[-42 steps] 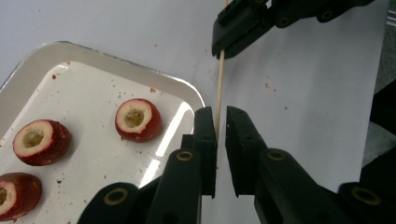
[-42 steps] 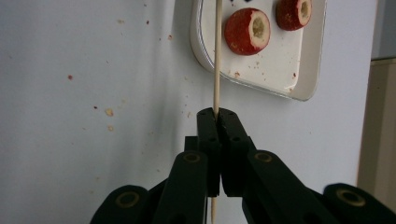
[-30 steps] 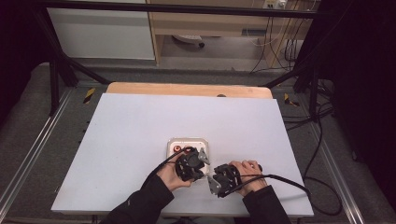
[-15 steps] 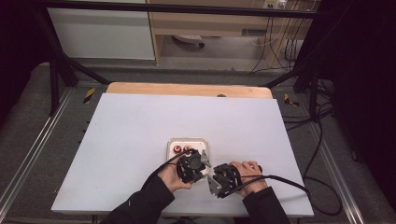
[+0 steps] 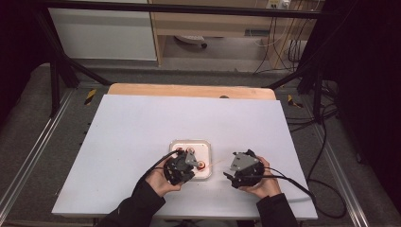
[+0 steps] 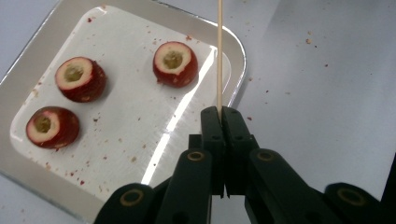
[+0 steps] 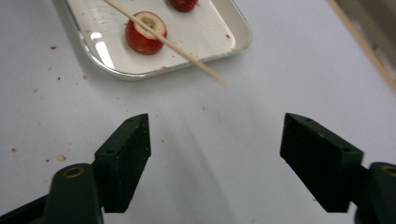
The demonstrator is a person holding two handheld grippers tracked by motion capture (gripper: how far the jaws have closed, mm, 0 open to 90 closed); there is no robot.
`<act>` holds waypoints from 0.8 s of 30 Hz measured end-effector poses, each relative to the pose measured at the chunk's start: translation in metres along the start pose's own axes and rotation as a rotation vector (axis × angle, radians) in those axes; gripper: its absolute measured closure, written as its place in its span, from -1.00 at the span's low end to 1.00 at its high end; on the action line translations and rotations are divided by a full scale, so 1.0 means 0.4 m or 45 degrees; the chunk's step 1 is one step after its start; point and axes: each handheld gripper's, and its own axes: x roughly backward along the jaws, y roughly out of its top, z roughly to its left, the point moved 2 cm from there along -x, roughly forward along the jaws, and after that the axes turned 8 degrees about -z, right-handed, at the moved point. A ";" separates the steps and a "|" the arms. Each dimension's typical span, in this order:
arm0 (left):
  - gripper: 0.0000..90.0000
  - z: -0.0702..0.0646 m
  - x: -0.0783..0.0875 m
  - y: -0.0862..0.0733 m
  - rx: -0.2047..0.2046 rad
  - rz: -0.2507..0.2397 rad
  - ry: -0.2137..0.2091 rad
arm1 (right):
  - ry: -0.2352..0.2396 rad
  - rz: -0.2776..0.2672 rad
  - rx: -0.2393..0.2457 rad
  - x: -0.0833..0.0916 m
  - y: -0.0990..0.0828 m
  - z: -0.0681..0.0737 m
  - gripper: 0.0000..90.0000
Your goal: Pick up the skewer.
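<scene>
Skewer sits clamped in my left gripper, tip over the tray's 5 o'clock edge. My right gripper, jaws just opened and empty, hovers over the desk. I judge a straight thrust through the nearest fruit half best.

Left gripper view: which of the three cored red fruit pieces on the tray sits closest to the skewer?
The fruit piece at the tray's far right, just left of the skewer clamped by the left gripper. The other two pieces lie together at the left side.

Left hand-held gripper jaws clamped together; right hand-held gripper jaws just opening, wide.
</scene>
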 end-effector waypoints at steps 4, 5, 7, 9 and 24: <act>0.97 0.009 0.021 -0.025 0.037 -0.057 0.028 | 0.027 -0.010 -0.207 0.000 -0.032 -0.011 -0.59; 0.97 0.010 0.026 -0.032 0.049 -0.076 0.035 | 0.027 -0.010 -0.207 0.000 -0.032 -0.011 -0.59; 0.97 0.014 0.035 -0.048 0.080 -0.105 0.044 | 0.029 -0.001 -0.257 0.000 -0.041 -0.015 -0.70; 0.97 0.016 0.045 -0.064 0.105 -0.139 0.057 | 0.031 0.014 -0.301 -0.003 -0.046 -0.016 -0.77; 0.97 0.040 0.097 -0.171 0.255 -0.339 0.146 | 0.124 -0.001 -0.555 -0.021 0.003 -0.027 -0.92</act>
